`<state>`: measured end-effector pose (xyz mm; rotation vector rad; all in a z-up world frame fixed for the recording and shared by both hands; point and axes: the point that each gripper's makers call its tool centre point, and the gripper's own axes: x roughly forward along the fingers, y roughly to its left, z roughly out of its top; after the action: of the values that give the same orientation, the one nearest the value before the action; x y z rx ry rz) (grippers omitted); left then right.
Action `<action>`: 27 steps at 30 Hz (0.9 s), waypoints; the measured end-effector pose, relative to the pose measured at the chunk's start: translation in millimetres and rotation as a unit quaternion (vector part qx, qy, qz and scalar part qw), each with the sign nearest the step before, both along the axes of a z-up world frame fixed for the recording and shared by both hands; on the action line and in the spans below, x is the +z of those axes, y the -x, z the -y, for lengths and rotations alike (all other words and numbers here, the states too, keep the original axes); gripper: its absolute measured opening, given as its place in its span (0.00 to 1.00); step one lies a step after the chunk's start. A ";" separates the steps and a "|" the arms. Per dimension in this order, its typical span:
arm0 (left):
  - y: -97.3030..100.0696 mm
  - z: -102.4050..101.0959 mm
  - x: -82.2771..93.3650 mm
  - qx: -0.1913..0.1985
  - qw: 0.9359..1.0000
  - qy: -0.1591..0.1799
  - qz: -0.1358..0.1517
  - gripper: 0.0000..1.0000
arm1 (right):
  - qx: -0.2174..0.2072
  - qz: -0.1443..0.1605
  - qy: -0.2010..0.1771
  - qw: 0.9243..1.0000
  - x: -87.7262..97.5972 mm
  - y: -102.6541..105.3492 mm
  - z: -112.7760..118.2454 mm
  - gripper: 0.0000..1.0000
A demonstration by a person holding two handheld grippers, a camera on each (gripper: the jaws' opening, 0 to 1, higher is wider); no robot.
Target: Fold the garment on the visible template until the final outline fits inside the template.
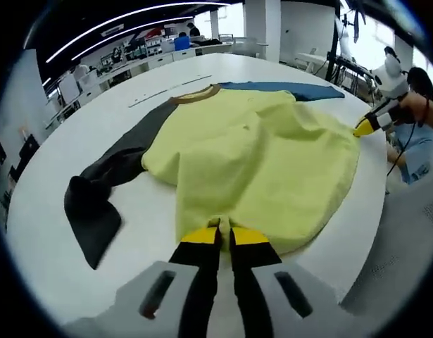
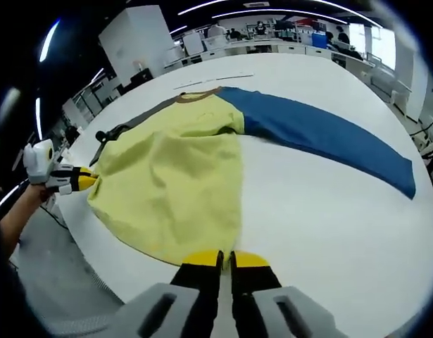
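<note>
Both clamped on the hem of the yellow long-sleeved cloth shirt: left gripper and right gripper at opposite corners, collar lying straight ahead.

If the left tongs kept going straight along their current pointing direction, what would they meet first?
The left tongs are shut on the hem of the yellow garment, so going straight on they would push into that yellow fabric first, likely bunching it across the white table.

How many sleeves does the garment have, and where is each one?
2: the dark grey sleeve lies on the garment side nearest the left tongs; the blue sleeve lies spread opposite.
</note>
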<state>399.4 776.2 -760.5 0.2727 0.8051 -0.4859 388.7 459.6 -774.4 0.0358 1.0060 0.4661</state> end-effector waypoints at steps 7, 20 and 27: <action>10.8 -8.4 14.1 0.009 1.000 -0.018 -0.007 0.01 | -0.006 -0.011 -0.016 1.000 0.5 0.6 1.1 0.00; 66.3 -25.1 24.2 0.078 0.995 0.015 -0.061 0.01 | 0.013 -0.016 -0.024 0.999 17.2 17.6 2.6 0.00; 88.5 -25.1 13.7 0.087 0.992 0.009 -0.094 0.01 | 0.014 -0.031 -0.024 0.999 16.4 37.7 6.4 0.00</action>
<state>310.9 801.3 -746.8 0.1389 0.9994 -0.3572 351.0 453.2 -758.0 0.0800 1.0566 0.5172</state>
